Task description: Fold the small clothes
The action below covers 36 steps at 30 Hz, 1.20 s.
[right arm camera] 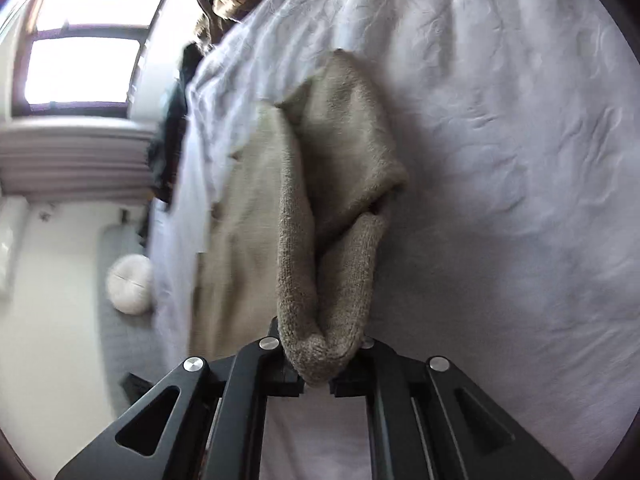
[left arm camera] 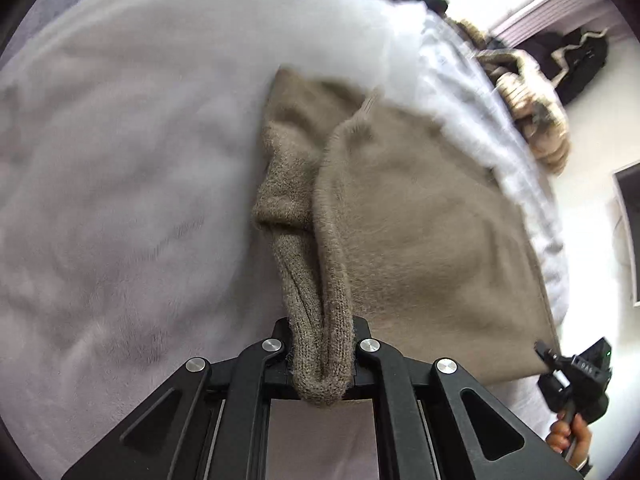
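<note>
A taupe knitted sweater (left arm camera: 420,216) hangs stretched over the white bed cover (left arm camera: 120,160). My left gripper (left arm camera: 322,356) is shut on a bunched knit edge of the sweater, which folds between its jaws. My right gripper (right arm camera: 318,360) is shut on another bunched edge of the same sweater (right arm camera: 344,136). The right gripper also shows in the left wrist view (left arm camera: 576,372) at the sweater's lower right corner, held by a hand. The sweater's far end trails onto the bed.
The bed cover (right arm camera: 520,160) fills most of both views. A pile of brown and cream clothes (left arm camera: 532,108) lies at the bed's far edge. A window (right arm camera: 84,48), a white floor and a round white cushion (right arm camera: 130,284) lie beyond the bed.
</note>
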{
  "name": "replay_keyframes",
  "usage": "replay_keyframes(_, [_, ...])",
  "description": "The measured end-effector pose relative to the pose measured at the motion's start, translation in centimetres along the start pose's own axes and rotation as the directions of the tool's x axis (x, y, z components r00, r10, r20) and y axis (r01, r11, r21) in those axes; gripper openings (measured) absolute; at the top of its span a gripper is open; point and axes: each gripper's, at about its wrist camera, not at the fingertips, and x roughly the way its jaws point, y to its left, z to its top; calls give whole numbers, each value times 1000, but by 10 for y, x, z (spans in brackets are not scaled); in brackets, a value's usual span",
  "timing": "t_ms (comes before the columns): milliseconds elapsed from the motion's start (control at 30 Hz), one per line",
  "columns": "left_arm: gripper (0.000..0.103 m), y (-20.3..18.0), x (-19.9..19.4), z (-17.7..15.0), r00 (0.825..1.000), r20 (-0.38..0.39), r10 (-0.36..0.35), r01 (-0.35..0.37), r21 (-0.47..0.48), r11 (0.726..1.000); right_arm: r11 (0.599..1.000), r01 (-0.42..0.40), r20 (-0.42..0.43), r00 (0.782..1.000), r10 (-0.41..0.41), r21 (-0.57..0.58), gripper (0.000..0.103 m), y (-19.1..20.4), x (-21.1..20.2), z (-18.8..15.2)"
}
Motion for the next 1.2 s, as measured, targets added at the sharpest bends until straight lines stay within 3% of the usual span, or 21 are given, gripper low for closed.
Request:
replay_keyframes(100, [24, 12, 20, -7, 997, -34, 72, -73, -3, 997, 996, 86, -73, 994, -85, 4, 11, -20, 24, 2])
replay_keyframes(200, [37, 20, 3, -8, 990, -12, 140, -140, 15, 990, 994, 104, -57, 993, -103, 18, 15, -23, 13, -1])
replay_keyframes(267, [45, 26, -12, -7, 981, -3, 193, -192, 53, 980, 987, 160, -46, 986, -159, 22, 21, -25, -3, -8])
replay_keyframes(367, [45, 34, -33, -3, 973, 15, 231, -231, 64, 971, 973, 229, 20, 973, -229, 7, 22, -22, -30, -11])
replay_keyframes(500, [45, 19, -46, 20, 987, 54, 152, -157, 92, 983, 974, 191, 71, 981, -183, -120, 22, 11, -42, 3])
replay_keyframes(600, [45, -18, -29, 44, 992, 76, 99, -111, 174, 978, 953, 183, 70, 983, -171, -240, 22, 50, -18, 25])
replay_keyframes(733, [45, -60, 8, 76, 997, 72, 36, -52, 225, 973, 938, 169, 57, 986, -159, -304, 22, 81, 26, 53])
replay_keyframes(867, [45, -68, 53, 92, 992, 44, 122, -128, 215, 968, 924, 233, 36, 972, -233, -302, 22, 74, 57, 72])
replay_keyframes(900, [45, -61, 63, 94, 988, 28, 150, -153, 207, 966, 919, 258, 32, 965, -261, -297, 19, 68, 62, 74])
replay_keyframes(1000, [45, -49, 65, 95, 992, 18, 122, -123, 191, 974, 935, 246, 32, 969, -246, -254, 4, 48, 56, 82])
replay_keyframes(1133, [45, -58, 57, 93, 984, 10, 177, -174, 234, 957, 942, 250, 42, 968, -247, -222, 4, 43, 39, 81])
replay_keyframes(1200, [45, -61, 53, 89, 978, 13, 209, -206, 247, 947, 942, 247, 27, 969, -247, -226, 9, 45, 34, 76])
